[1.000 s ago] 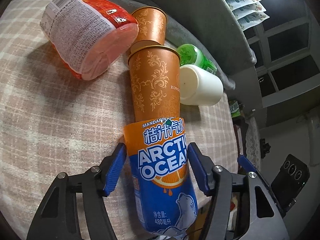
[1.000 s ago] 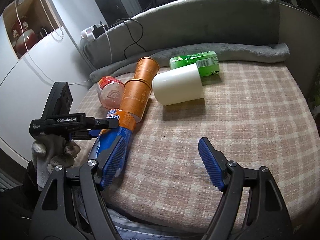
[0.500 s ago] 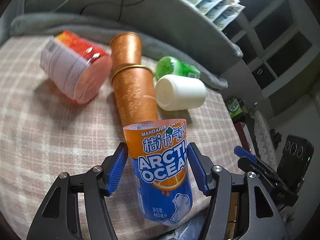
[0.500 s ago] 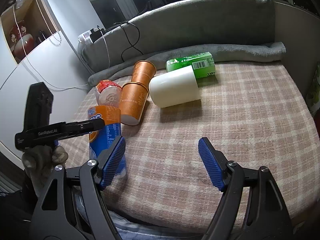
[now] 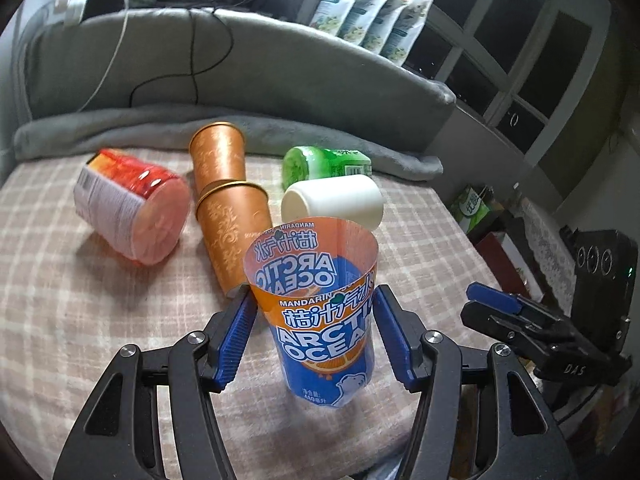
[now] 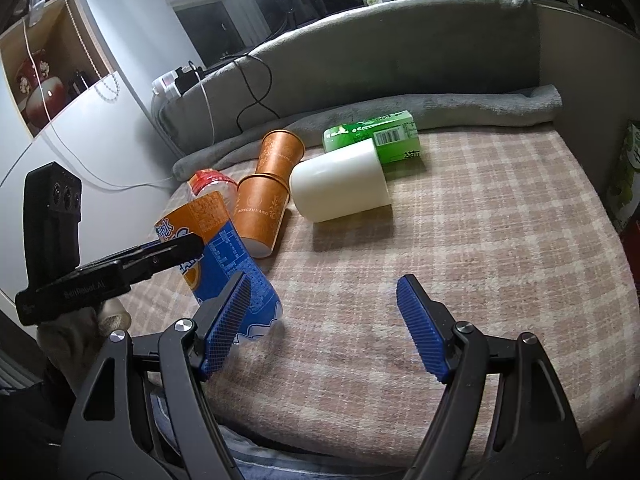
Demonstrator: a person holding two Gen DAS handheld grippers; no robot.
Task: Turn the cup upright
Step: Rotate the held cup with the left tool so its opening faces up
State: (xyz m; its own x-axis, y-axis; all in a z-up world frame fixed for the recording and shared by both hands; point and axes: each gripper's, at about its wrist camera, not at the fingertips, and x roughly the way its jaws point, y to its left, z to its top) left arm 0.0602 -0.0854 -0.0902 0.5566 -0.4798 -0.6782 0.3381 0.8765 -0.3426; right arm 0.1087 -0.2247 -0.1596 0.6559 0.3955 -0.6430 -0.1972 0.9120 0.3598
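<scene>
My left gripper [image 5: 314, 330] is shut on the orange-and-blue Arctic Ocean cup [image 5: 322, 312]. The cup stands nearly upright, mouth up, with its base close to or on the checked cloth; the frames do not show contact. In the right wrist view the same cup [image 6: 218, 256] leans slightly, held by the left gripper [image 6: 176, 248]. My right gripper [image 6: 324, 324] is open and empty, low over the cloth, to the right of the cup.
Two orange patterned cups [image 5: 232, 236] [image 5: 218, 152], a white cup [image 5: 332, 202], a red-labelled clear cup [image 5: 132, 208] and a green carton [image 5: 324, 162] lie on their sides on the checked cloth [image 6: 480, 240]. A grey padded back [image 6: 400, 60] rises behind.
My left gripper has turned the Arctic Ocean cup from lying on its side to nearly upright with the mouth up. The right gripper has stayed open in place.
</scene>
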